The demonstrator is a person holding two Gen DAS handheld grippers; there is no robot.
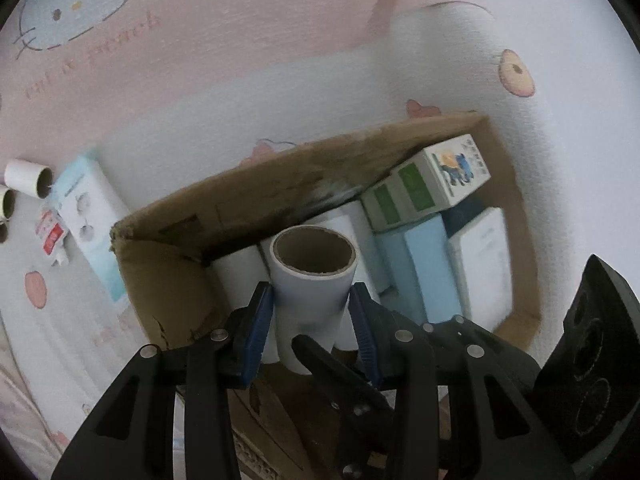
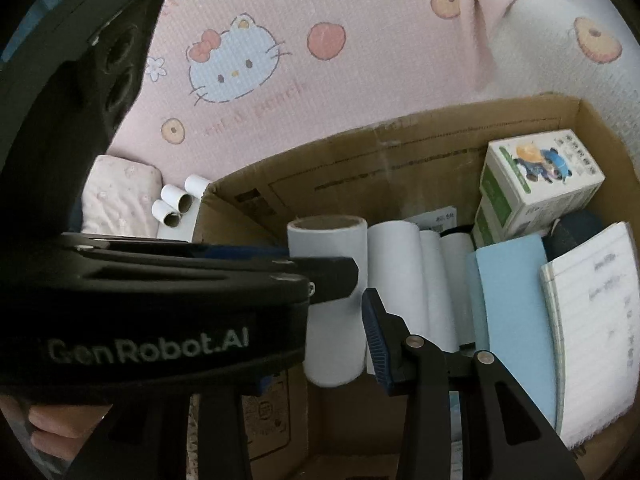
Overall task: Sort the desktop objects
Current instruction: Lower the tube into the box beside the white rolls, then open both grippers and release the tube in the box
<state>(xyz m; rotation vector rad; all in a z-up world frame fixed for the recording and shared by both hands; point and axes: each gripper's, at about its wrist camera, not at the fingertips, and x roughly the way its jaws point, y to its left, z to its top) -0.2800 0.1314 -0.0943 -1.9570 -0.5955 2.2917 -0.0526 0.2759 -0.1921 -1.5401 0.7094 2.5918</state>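
The left claw [image 1: 311, 312] is clamped on a white paper roll [image 1: 310, 280], its blue pads pressed to both sides of the tube, whose brown cardboard core faces the camera. The roll hangs inside the open cardboard box [image 1: 224, 196], just above and in front of several other white rolls [image 2: 404, 272] lying side by side. To their right stand a light blue box [image 1: 430, 268], a white notebook [image 2: 596, 320], and a green-and-white carton [image 1: 440, 176] stacked on top.

In the right wrist view the left claw's body hides one finger of the right claw [image 2: 340, 340]; how far it is open cannot be told. Outside the box, three more rolls [image 2: 176, 202] lie on the Hello Kitty cloth [image 2: 320, 92].
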